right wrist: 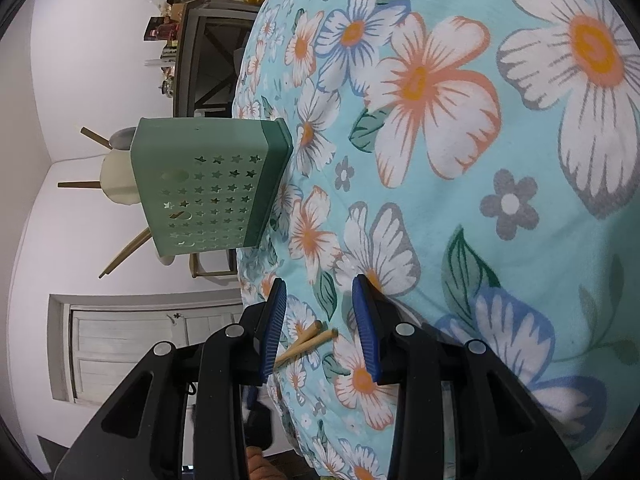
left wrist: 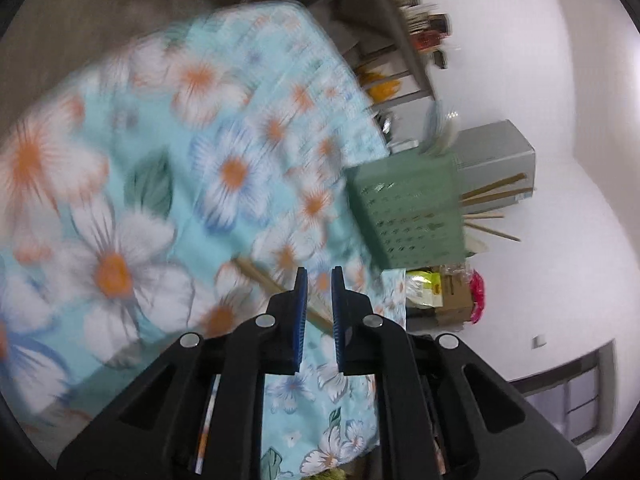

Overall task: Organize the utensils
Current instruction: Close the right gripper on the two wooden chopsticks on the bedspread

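Standing beside chopsticks (right wrist: pixel 308 342), green utensil holder (right wrist: pixel 212 188).

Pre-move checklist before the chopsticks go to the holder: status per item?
1. Right gripper open: ok.
2. Chopsticks lie between its fingers, not yet pressed by the pads: ok.
3. Left gripper holds the single chopstick: cannot tell; the gap is narrow and the view blurred.
4. Green holder stands on the tablecloth: ok.
5. Free room in the holder: cannot tell; utensils already stick out and the inside is hidden.
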A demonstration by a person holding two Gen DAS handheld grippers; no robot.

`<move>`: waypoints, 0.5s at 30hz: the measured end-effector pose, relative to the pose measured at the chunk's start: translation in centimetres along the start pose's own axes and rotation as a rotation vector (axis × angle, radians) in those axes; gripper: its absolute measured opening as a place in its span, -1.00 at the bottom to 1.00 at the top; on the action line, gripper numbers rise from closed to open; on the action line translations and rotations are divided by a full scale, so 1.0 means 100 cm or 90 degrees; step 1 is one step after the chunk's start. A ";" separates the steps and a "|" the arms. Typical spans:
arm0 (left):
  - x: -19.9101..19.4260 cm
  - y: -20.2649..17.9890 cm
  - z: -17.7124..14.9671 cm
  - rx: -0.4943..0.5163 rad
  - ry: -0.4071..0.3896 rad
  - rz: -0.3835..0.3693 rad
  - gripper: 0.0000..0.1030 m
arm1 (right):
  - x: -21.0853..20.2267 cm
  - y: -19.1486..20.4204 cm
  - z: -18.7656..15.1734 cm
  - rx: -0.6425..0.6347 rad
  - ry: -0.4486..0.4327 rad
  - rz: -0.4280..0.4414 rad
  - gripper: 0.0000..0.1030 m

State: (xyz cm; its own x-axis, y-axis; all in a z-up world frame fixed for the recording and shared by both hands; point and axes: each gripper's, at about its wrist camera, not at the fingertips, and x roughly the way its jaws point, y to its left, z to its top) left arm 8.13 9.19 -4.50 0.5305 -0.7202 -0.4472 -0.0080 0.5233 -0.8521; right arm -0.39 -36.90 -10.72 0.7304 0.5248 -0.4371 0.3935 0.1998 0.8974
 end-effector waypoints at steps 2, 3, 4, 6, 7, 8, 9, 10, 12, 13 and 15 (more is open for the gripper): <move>-0.014 -0.016 0.006 0.057 -0.023 0.005 -0.86 | 0.000 0.000 0.000 -0.001 0.000 0.000 -0.34; -0.020 -0.028 0.007 0.098 -0.038 0.015 -0.89 | 0.000 0.000 0.000 -0.001 0.000 -0.001 -0.34; -0.026 -0.039 0.008 0.141 -0.053 0.028 -0.90 | 0.000 0.000 0.000 -0.002 0.000 -0.001 -0.34; -0.030 -0.057 0.007 0.207 -0.067 0.043 -0.91 | -0.001 0.000 0.000 -0.005 0.000 -0.002 -0.34; -0.029 -0.063 0.006 0.226 -0.064 0.049 -0.91 | 0.000 0.000 0.000 -0.005 0.000 -0.002 -0.34; -0.025 -0.065 0.005 0.232 -0.050 0.051 -0.91 | 0.000 0.000 0.000 -0.005 0.000 -0.001 -0.34; -0.020 -0.065 0.004 0.226 -0.031 0.048 -0.91 | 0.000 0.001 0.000 -0.004 -0.001 -0.001 -0.34; -0.015 -0.063 0.002 0.218 -0.014 0.046 -0.91 | 0.000 0.001 0.000 -0.004 -0.001 0.000 -0.34; -0.002 -0.056 -0.005 0.189 0.029 0.040 -0.87 | 0.000 0.001 0.000 -0.004 0.000 0.001 -0.34; 0.000 -0.051 -0.008 0.176 0.046 0.035 -0.82 | 0.000 0.001 0.000 -0.003 0.000 0.002 -0.34; 0.023 -0.040 -0.015 0.107 0.114 0.013 -0.45 | 0.000 0.001 0.000 -0.004 0.000 0.001 -0.34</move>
State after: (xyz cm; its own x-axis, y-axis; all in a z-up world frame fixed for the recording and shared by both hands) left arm 8.13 4.83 -2.53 0.3730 -0.7702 -0.5174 0.1317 0.5960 -0.7921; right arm -0.41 -36.87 -10.61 0.7312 0.5250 -0.4356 0.3887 0.2040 0.8985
